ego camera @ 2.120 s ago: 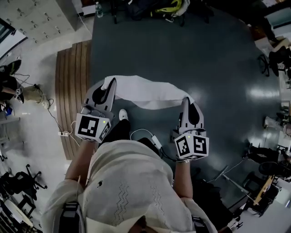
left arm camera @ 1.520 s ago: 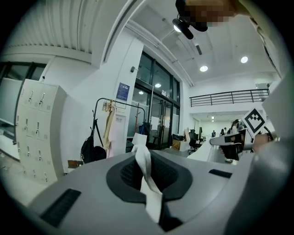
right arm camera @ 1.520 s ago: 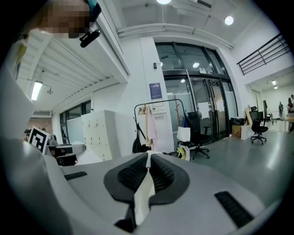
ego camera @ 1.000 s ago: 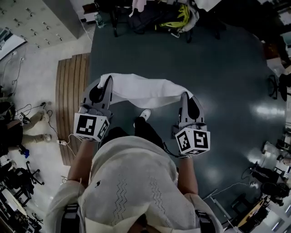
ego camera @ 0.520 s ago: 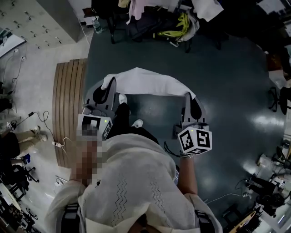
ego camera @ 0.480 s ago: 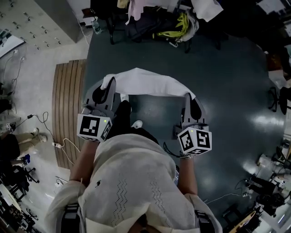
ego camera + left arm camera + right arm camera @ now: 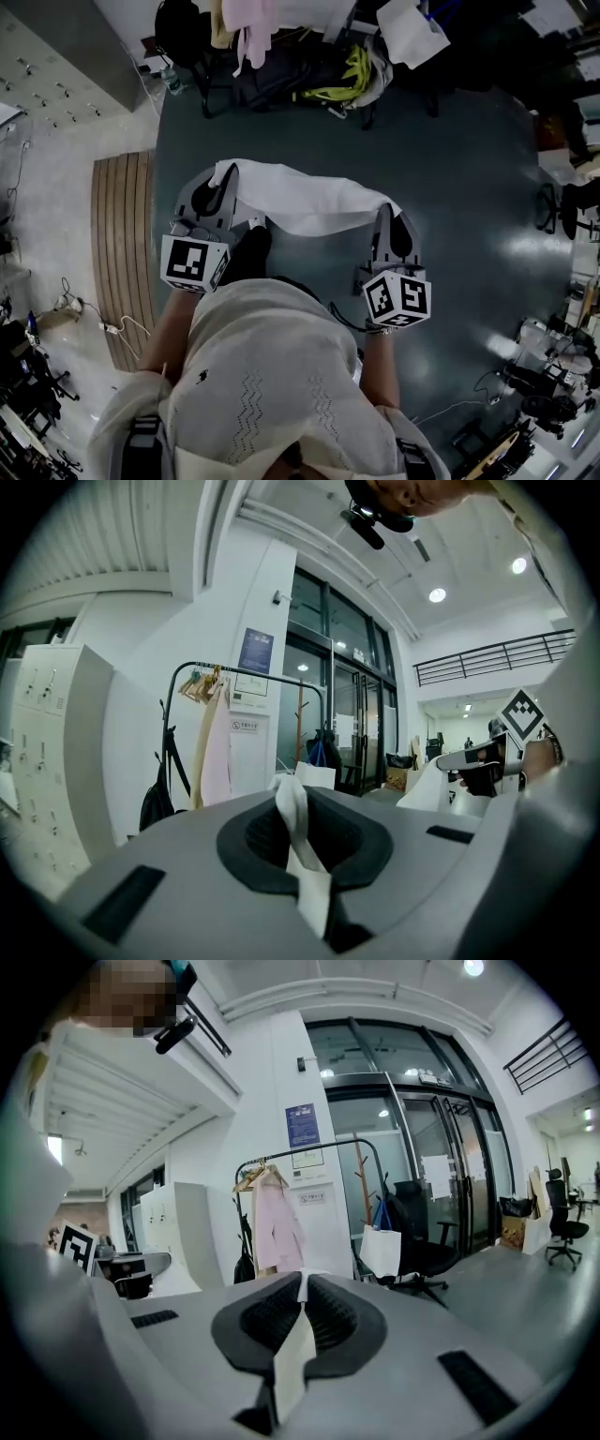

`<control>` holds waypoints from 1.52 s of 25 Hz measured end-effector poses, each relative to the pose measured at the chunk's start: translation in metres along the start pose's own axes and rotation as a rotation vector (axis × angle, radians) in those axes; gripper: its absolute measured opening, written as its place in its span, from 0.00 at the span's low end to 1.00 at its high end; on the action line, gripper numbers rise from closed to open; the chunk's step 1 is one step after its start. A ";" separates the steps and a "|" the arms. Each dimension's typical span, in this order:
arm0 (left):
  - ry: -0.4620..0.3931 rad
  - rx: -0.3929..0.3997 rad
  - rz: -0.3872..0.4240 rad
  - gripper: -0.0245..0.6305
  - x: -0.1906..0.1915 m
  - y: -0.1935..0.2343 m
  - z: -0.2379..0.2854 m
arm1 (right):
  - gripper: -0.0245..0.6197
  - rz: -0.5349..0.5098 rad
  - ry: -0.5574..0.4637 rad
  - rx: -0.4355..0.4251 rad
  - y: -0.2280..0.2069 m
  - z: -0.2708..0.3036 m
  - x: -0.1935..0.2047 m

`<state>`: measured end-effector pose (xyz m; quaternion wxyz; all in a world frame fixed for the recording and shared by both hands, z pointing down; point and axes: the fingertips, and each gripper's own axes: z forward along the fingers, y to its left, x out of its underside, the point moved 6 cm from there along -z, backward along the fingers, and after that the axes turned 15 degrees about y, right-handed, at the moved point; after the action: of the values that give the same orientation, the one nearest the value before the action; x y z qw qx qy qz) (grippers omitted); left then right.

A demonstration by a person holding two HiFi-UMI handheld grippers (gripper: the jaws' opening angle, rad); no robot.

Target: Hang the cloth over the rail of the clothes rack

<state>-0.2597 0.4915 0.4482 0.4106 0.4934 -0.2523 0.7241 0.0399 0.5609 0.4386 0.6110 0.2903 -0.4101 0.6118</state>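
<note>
A white cloth [image 7: 302,197] hangs stretched between my two grippers at waist height over the dark floor. My left gripper [image 7: 223,180] is shut on its left corner, and a strip of cloth [image 7: 300,850] shows pinched between the jaws. At the cloth's right end my right gripper [image 7: 385,212] is shut on it, with a white strip [image 7: 292,1358] caught between its pads. The clothes rack stands ahead; its black rail [image 7: 309,1152] carries hangers and a pink garment [image 7: 277,1227]. The rail [image 7: 248,673] also shows in the left gripper view.
Hanging clothes and bags [image 7: 281,47] crowd the head view's top edge. A wooden platform [image 7: 117,253] lies to the left. Near the rack stand a white bag [image 7: 380,1251], an office chair [image 7: 427,1237], a coat stand with a black bag [image 7: 157,794] and lockers [image 7: 47,761].
The person has walked forward, so the hanging clothes at the top of the head view have come closer. Both grippers keep the cloth stretched between them.
</note>
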 end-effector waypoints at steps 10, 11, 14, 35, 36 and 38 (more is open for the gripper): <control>-0.042 0.042 0.048 0.06 -0.074 0.075 0.117 | 0.08 -0.007 -0.045 0.044 -0.017 0.106 -0.086; -0.036 0.042 0.036 0.06 -0.074 0.079 0.125 | 0.08 -0.008 -0.040 0.049 -0.018 0.112 -0.087; -0.021 0.053 0.029 0.06 -0.080 0.086 0.146 | 0.08 0.021 -0.044 0.065 -0.029 0.126 -0.095; -0.014 -0.166 0.033 0.06 -0.223 0.129 0.409 | 0.08 -0.075 -0.053 -0.152 -0.212 0.403 -0.301; -0.023 -0.183 0.032 0.06 -0.231 0.129 0.419 | 0.08 -0.094 -0.060 -0.163 -0.222 0.415 -0.315; -0.041 -0.207 0.039 0.06 -0.248 0.131 0.438 | 0.08 -0.125 -0.080 -0.181 -0.238 0.436 -0.345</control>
<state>-0.1042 -0.0013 0.3938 0.4399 0.4579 -0.3436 0.6919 0.2396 -0.0083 0.3940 0.6549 0.2832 -0.4689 0.5206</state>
